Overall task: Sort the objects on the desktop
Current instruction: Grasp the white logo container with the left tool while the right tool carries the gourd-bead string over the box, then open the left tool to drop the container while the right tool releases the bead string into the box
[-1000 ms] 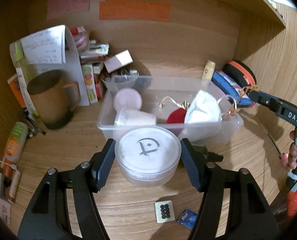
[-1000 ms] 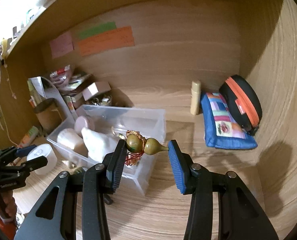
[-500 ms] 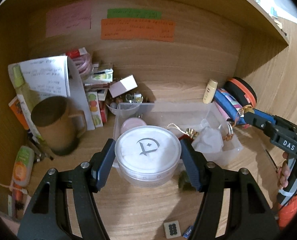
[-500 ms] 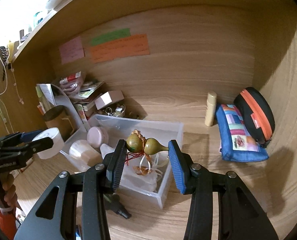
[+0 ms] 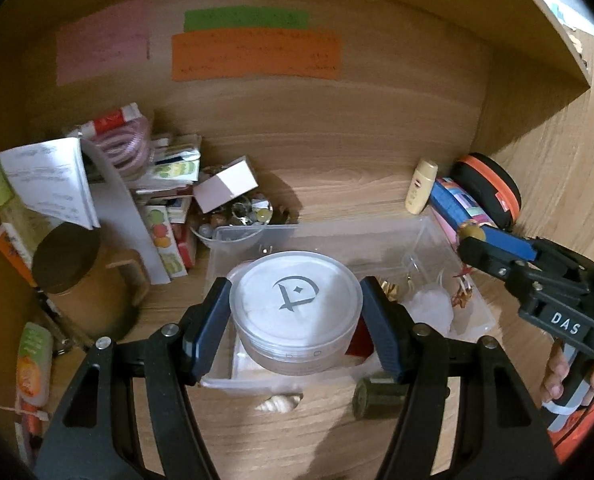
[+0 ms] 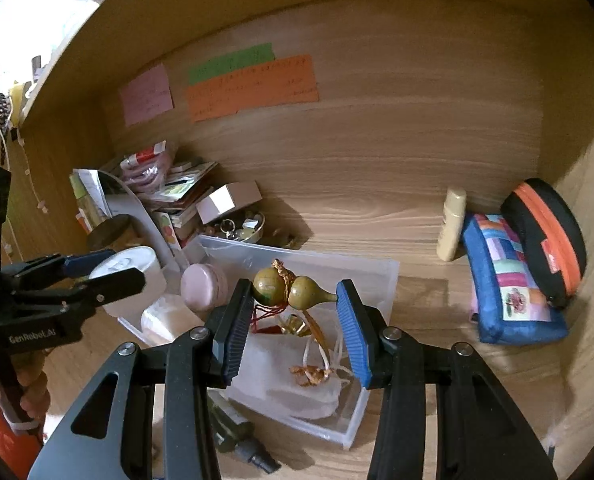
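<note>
Jaws of the left gripper (image 5: pixel 296 326) are clamped on a round clear tub (image 5: pixel 296 312) with a white lid bearing a dark emblem, its sides pressed by both pads. That tub is held above the near left part of a clear plastic bin (image 5: pixel 437 228), which stands on the wooden surface (image 5: pixel 337 172). Jaws of the right gripper (image 6: pixel 293 328) are closed on a small olive gourd charm (image 6: pixel 293 290); its round end is pressed against the left pad and its stem tip against the blue right pad, and red and yellow cords are seen hanging from it. The charm is held over the bin, above a white pouch (image 6: pixel 297 384) and a golden ornament (image 6: pixel 309 374) lying inside. A pink round case (image 6: pixel 204 287) is also seen in the bin. Behind the bin, a small bowl of trinkets (image 6: pixel 241 230) is set just beside a white box (image 6: pixel 227 200). To the left, a brown mug (image 5: pixel 85 276) is placed near a leaning open booklet (image 5: pixel 45 184). At the right wall, a cream tube (image 6: pixel 451 224), a patchwork pouch (image 6: pixel 509 280) and a black case with an orange zip (image 6: pixel 545 236) are grouped together. In front of the bin, a seashell (image 5: pixel 279 402) and a dark cylinder (image 5: pixel 377 394) lie on the surface. Fingers (image 5: pixel 557 372) of a hand are seen on the right gripper's handle.
</note>
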`<state>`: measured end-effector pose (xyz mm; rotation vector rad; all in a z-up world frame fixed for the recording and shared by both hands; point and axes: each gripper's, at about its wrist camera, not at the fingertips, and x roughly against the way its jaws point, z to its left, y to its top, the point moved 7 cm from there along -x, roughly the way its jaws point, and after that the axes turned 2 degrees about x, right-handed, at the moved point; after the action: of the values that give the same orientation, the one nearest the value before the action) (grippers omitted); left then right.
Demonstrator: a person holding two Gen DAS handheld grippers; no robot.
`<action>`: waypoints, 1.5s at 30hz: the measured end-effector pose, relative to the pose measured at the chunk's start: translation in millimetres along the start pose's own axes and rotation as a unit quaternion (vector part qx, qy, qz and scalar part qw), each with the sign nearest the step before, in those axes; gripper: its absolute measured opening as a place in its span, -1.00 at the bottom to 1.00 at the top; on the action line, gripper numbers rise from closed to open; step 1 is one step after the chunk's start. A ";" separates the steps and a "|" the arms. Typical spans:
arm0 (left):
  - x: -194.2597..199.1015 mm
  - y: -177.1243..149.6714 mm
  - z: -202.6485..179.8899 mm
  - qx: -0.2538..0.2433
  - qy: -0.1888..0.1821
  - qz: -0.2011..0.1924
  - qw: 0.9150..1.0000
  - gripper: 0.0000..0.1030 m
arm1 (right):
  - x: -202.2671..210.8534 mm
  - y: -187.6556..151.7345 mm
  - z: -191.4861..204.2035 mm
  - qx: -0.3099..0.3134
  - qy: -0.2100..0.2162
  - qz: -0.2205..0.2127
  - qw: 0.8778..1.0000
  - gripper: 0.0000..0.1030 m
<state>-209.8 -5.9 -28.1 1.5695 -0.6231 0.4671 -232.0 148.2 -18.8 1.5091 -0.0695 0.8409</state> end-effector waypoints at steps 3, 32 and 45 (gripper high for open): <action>-10.4 1.3 -3.9 -0.001 -0.003 0.006 1.000 0.25 | -10.5 -0.8 0.3 0.002 0.000 0.007 1.000 -0.24; -96.2 -16.5 -19.7 -0.022 -0.010 0.085 0.996 0.25 | -80.6 -31.3 -12.0 0.011 -0.006 0.087 0.996 -0.23; -102.2 -19.9 -16.3 -0.020 -0.019 0.098 0.995 0.25 | -81.3 -31.9 -11.1 0.030 -0.022 0.086 0.996 -0.23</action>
<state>-274.3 22.5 -106.5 1.4878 -0.8149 0.5691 -279.3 127.2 -90.1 1.5939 -0.2115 0.9547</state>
